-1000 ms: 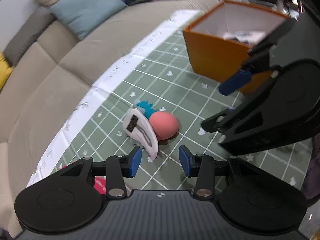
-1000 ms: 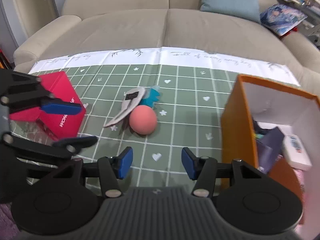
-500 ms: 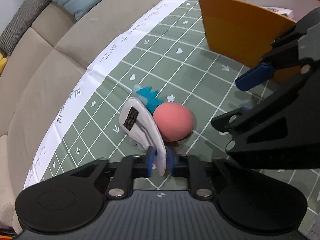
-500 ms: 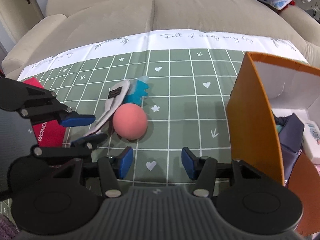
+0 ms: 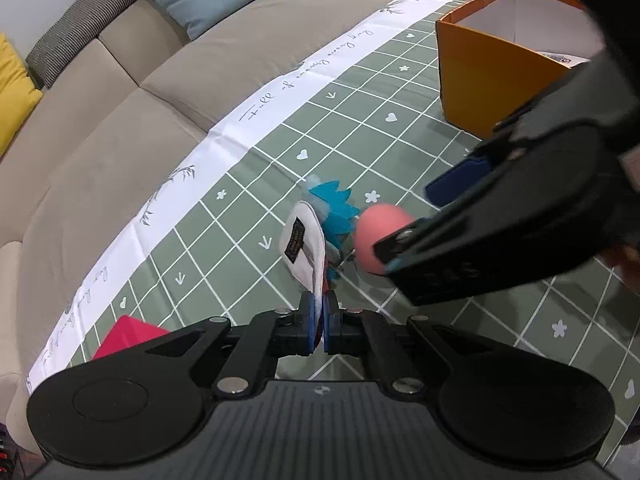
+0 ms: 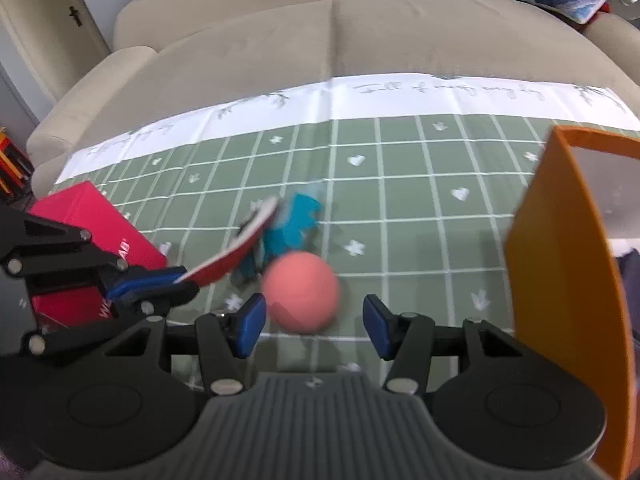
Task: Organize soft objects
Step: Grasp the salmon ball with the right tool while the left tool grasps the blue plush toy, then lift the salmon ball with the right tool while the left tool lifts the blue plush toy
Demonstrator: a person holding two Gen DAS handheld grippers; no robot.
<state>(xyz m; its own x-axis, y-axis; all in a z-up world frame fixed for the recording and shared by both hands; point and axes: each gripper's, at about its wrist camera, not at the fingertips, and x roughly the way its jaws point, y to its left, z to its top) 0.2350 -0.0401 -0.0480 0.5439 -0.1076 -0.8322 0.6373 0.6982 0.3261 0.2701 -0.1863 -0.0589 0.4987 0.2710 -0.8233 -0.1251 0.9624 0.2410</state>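
Note:
A white fabric piece [image 5: 302, 244] with a dark label and a red underside is pinched at its near tip by my left gripper [image 5: 319, 312], which is shut on it. In the right wrist view the fabric piece [image 6: 240, 248] slants up off the mat from the left gripper [image 6: 176, 276]. A blue jagged felt piece [image 5: 334, 208] lies under and behind it. A pink ball [image 6: 302, 298] rests on the mat, partly between the open fingers of my right gripper [image 6: 314, 320], closer to the left pad; neither pad presses on it.
An orange box [image 6: 560, 260] with items inside stands at the right. A red box [image 6: 100, 224] sits at the left. Everything rests on a green checked mat [image 5: 360, 100] spread over a beige sofa [image 6: 332, 40] with cushions behind.
My left gripper went from open to shut on the white fabric's tip and raised that end. My right gripper came down and forward until the ball sat between its fingers.

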